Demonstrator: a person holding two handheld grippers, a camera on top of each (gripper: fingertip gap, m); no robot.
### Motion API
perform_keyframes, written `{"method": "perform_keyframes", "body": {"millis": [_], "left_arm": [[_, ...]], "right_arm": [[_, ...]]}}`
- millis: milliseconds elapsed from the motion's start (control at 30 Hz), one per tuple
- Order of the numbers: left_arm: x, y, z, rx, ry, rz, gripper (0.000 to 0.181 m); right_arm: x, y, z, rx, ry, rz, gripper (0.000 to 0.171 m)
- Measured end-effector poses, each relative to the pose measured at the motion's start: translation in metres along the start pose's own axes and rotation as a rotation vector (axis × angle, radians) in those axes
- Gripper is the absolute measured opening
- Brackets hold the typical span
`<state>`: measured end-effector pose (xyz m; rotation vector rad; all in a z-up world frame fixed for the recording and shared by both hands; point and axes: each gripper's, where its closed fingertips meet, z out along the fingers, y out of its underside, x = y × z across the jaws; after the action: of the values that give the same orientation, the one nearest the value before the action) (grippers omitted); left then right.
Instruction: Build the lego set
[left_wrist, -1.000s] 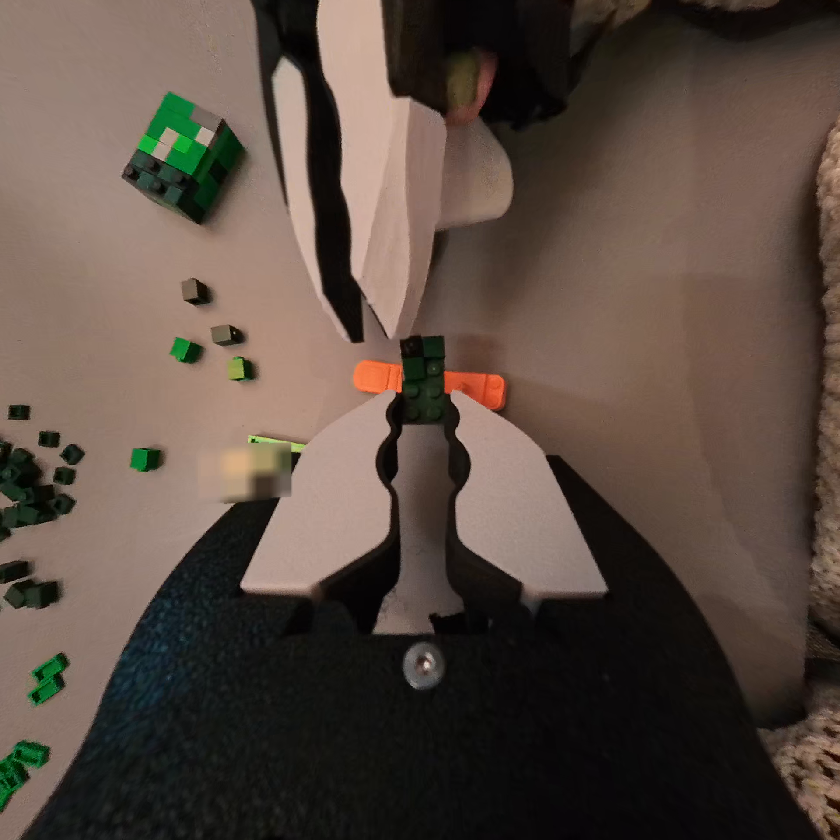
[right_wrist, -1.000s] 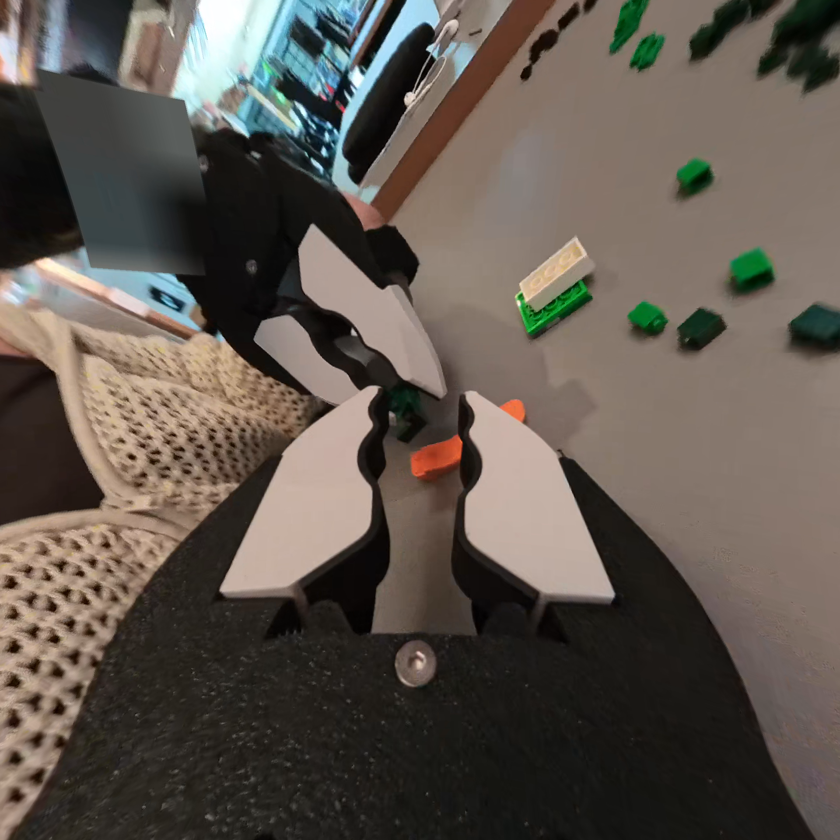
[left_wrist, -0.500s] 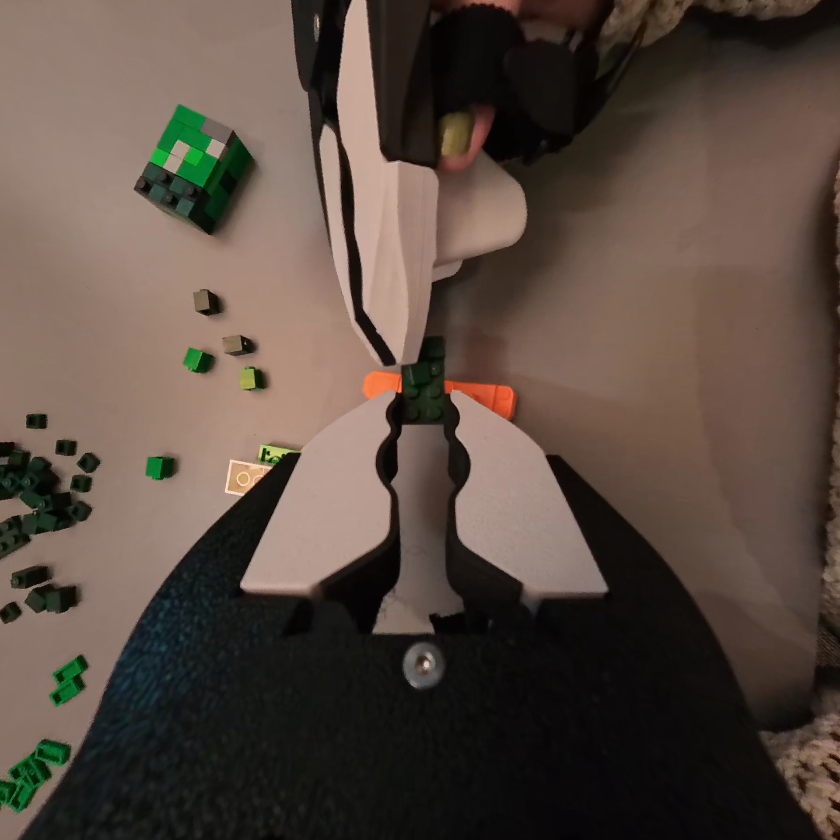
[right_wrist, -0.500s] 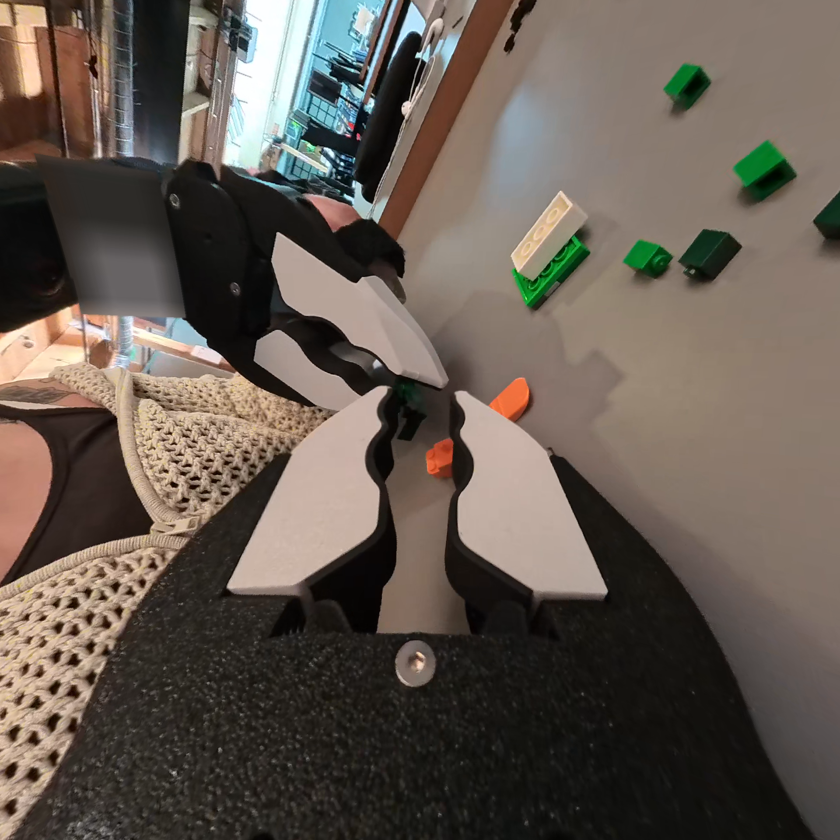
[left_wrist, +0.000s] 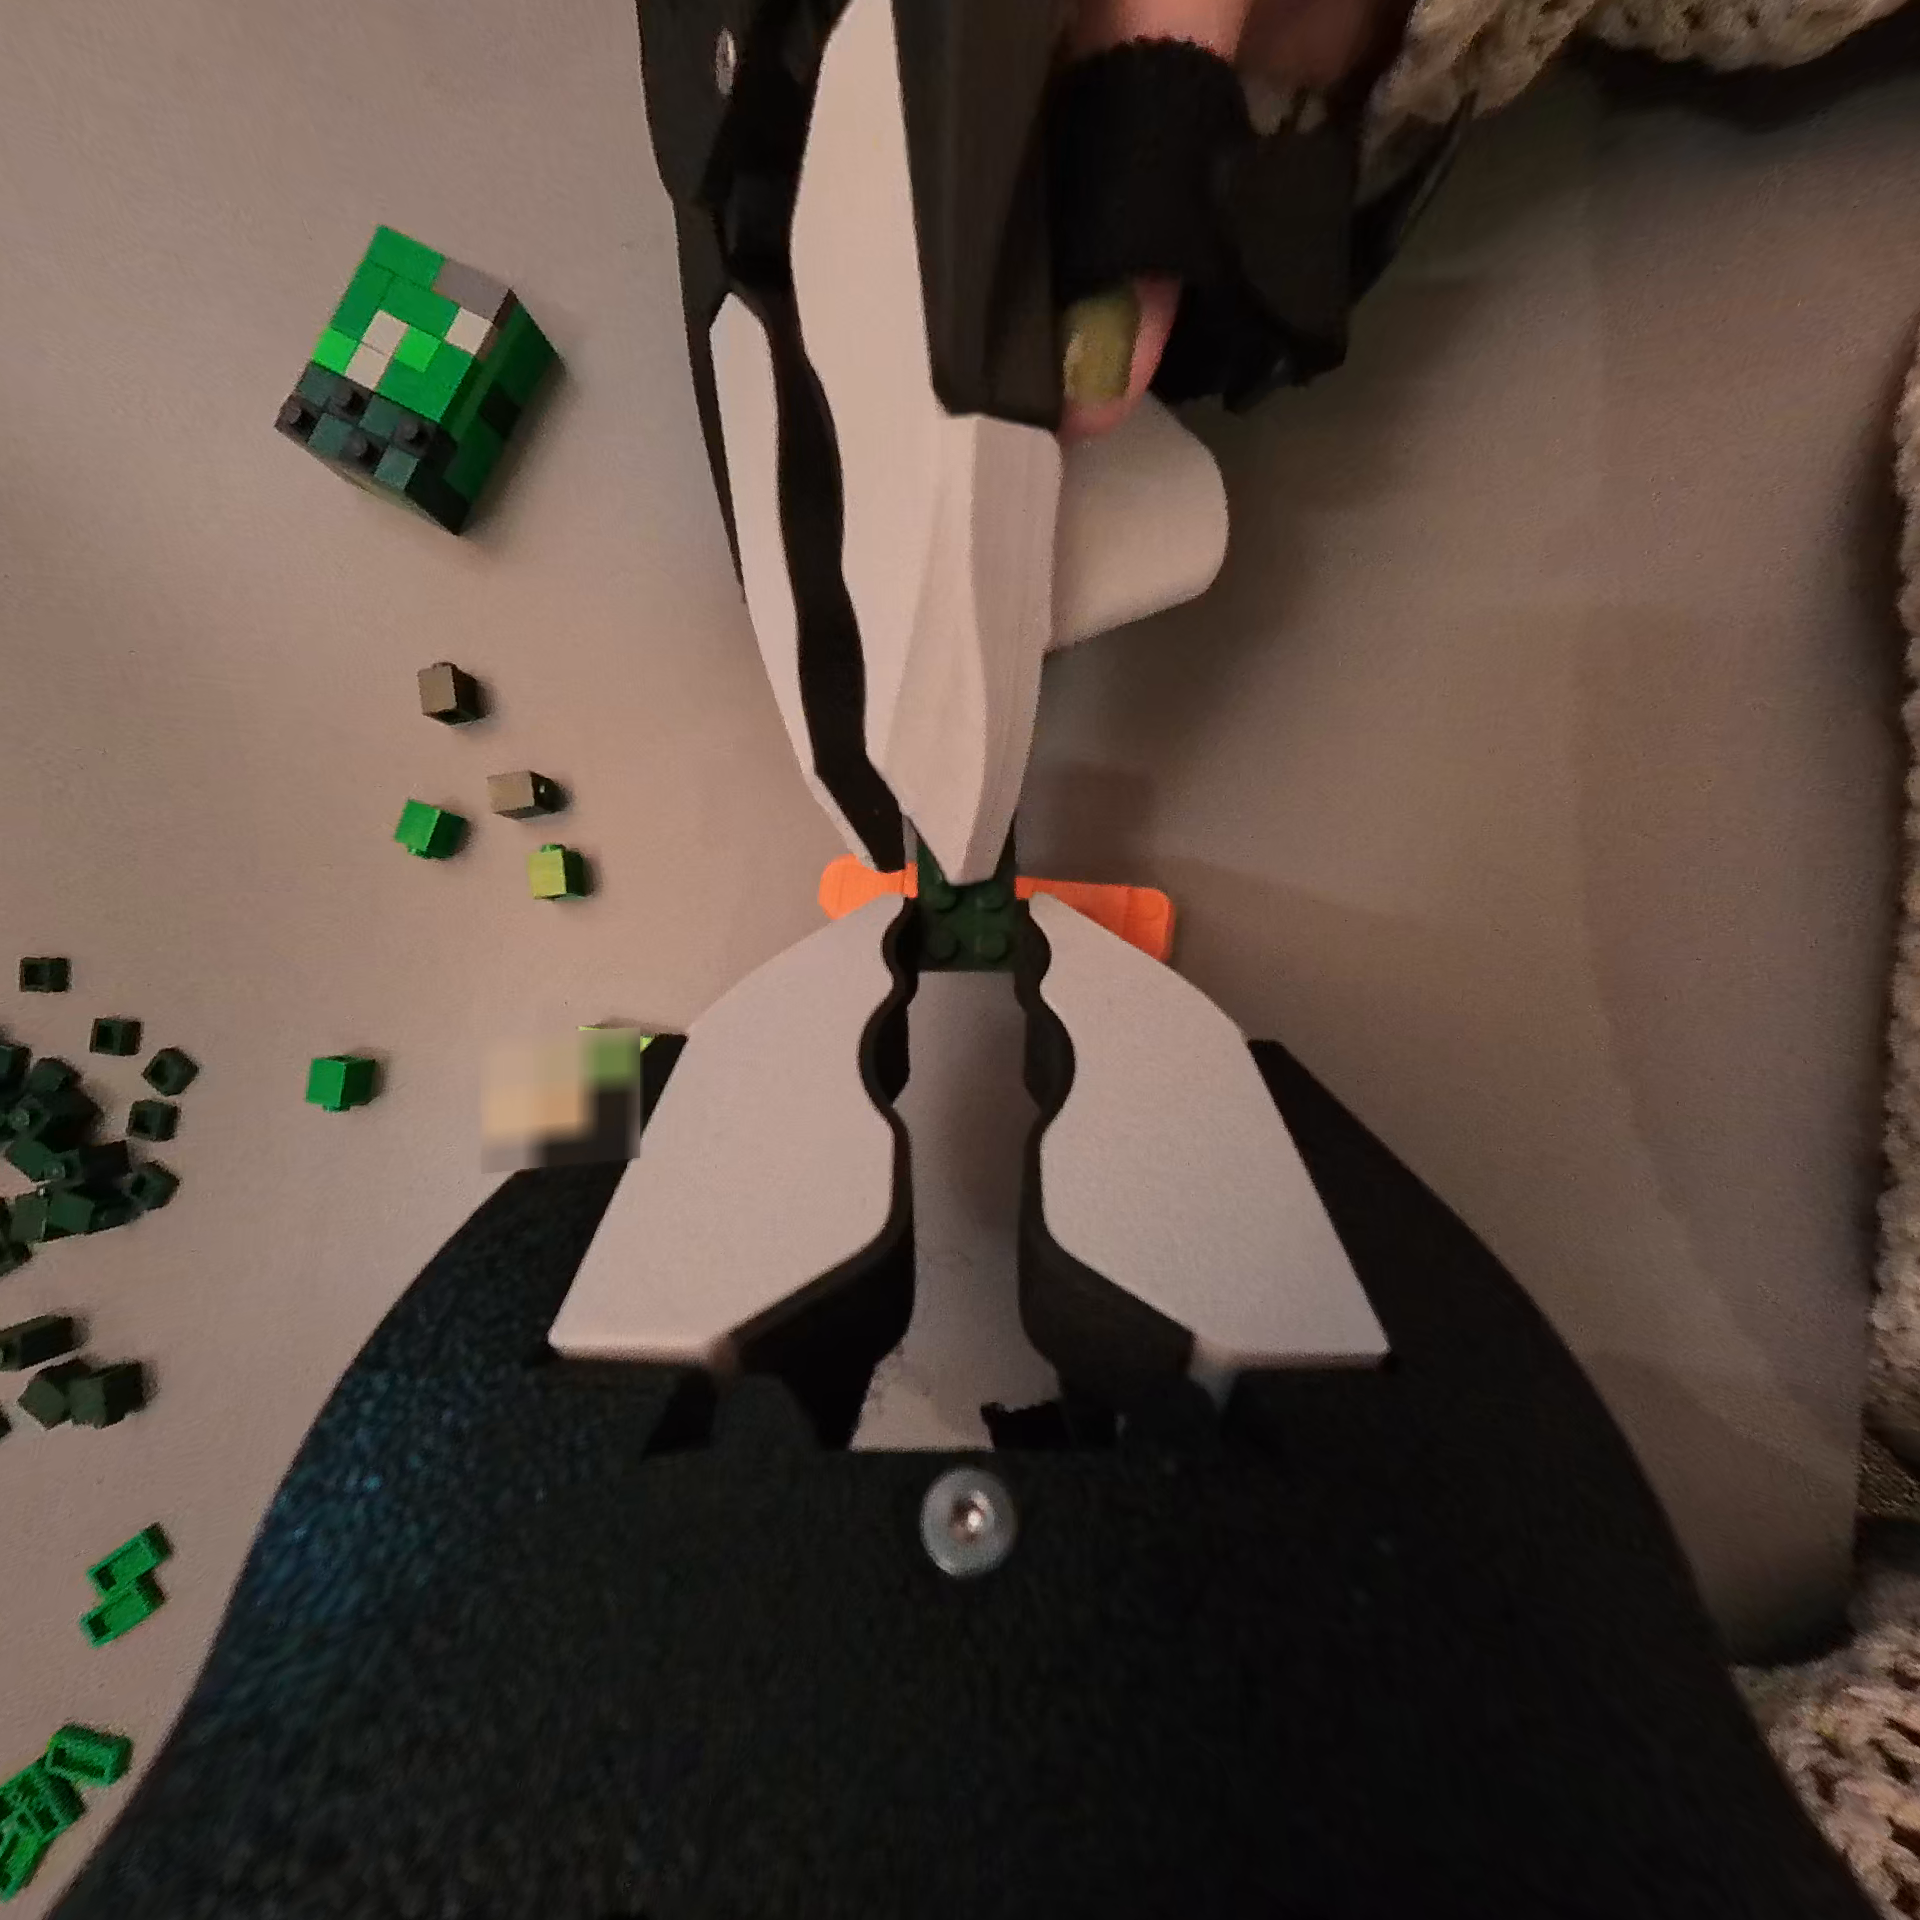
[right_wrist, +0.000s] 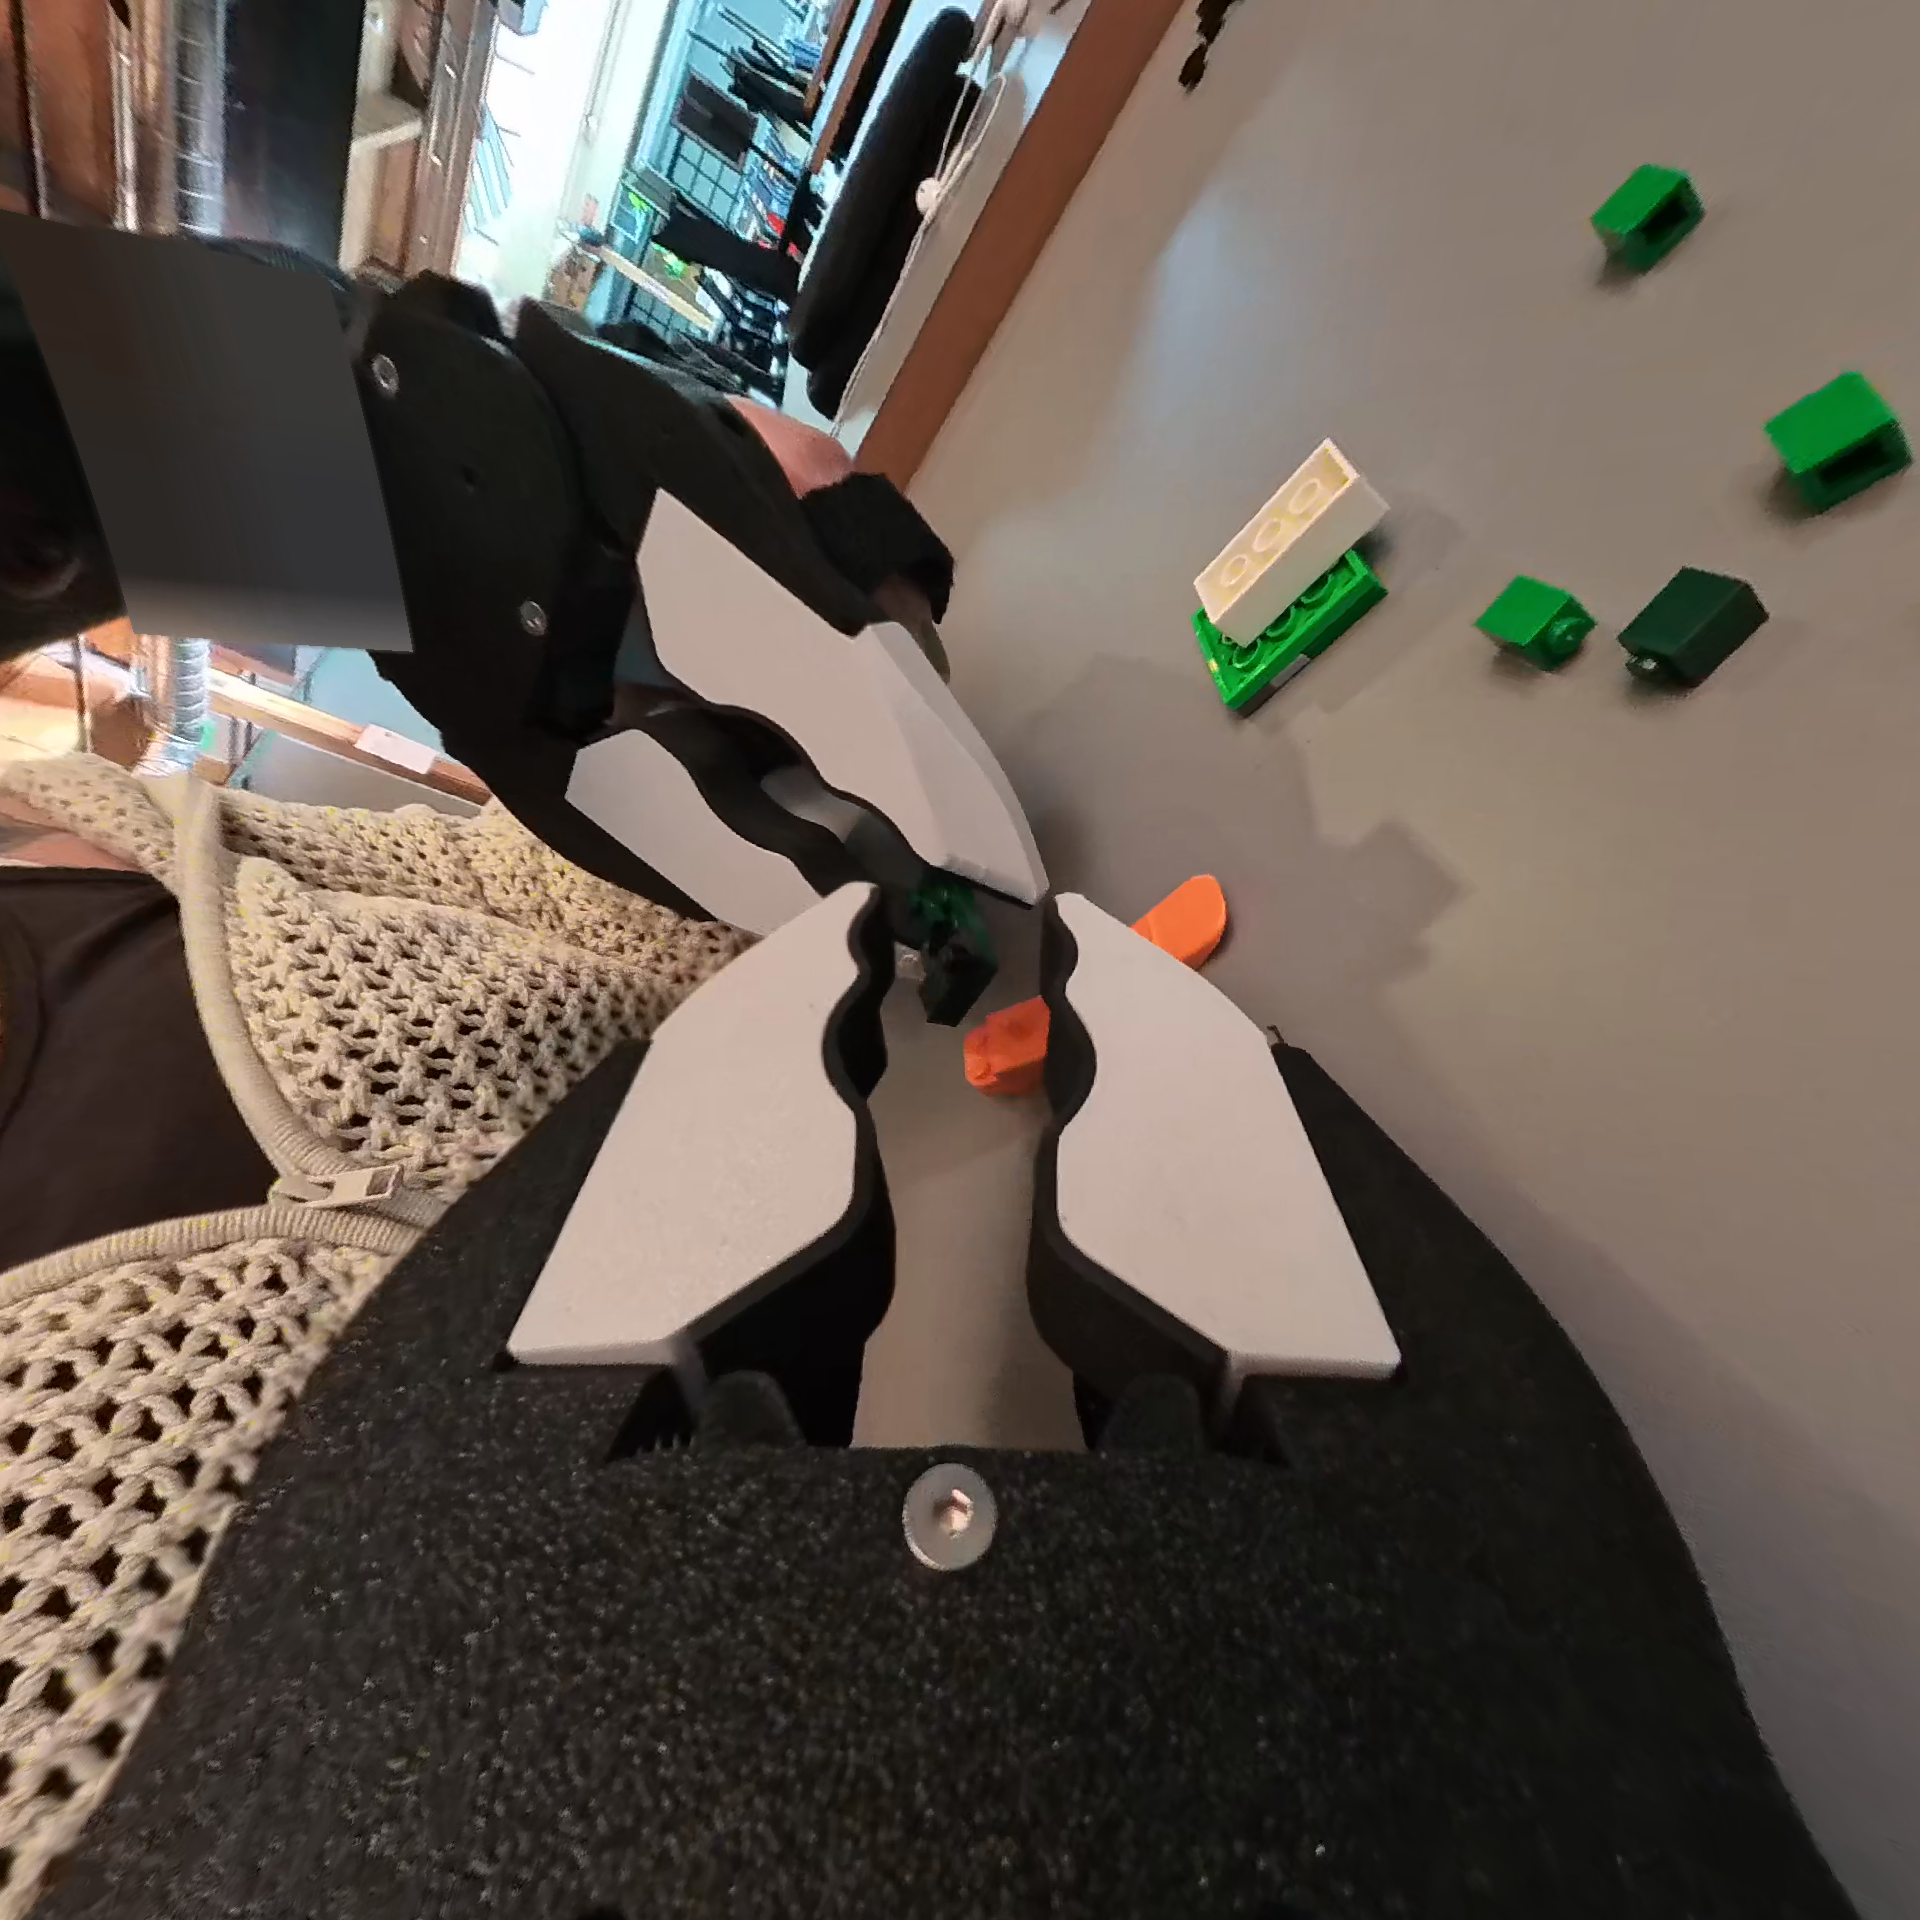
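On the grey table (left_wrist: 1455, 831), a pile of dark green bricks (left_wrist: 73, 1153) lies at far left, with a green cube build (left_wrist: 416, 379) farther back and loose single bricks (left_wrist: 431, 828) beside it. At centre, the left gripper (left_wrist: 964, 935) is clamped on a small dark green plate assembly (left_wrist: 966, 925), held above an orange brick separator (left_wrist: 1127, 914). The right gripper (right_wrist: 961, 920) meets it from above; its fingers stand apart around the assembly's far end.
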<state>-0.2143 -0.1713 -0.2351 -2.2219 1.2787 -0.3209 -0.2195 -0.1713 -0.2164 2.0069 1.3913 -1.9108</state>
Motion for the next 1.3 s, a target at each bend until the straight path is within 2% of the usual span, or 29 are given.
{"method": "perform_keyframes", "body": {"millis": [633, 867, 1067, 1167, 1300], "left_arm": [[-0.001, 0.001, 0.0, 0.012, -0.015, -0.011, 0.017], [-0.005, -0.001, -0.002, 0.05, -0.065, 0.004, 0.017], [-0.009, -0.014, -0.009, 0.177, -0.155, 0.016, 0.017], [-0.009, -0.018, -0.014, 0.256, -0.132, -0.059, 0.028], [-0.007, -0.016, -0.015, 0.307, -0.099, -0.092, 0.024]], "right_arm": [[0.0, 0.002, -0.002, -0.002, -0.015, 0.02, 0.012], [-0.004, -0.004, -0.004, 0.048, -0.032, -0.001, 0.01], [-0.015, -0.015, -0.012, 0.099, 0.016, -0.275, 0.009], [-0.019, -0.019, -0.015, 0.128, 0.05, -0.463, 0.008], [-0.032, -0.016, -0.017, 0.144, 0.026, -0.695, 0.009]]}}
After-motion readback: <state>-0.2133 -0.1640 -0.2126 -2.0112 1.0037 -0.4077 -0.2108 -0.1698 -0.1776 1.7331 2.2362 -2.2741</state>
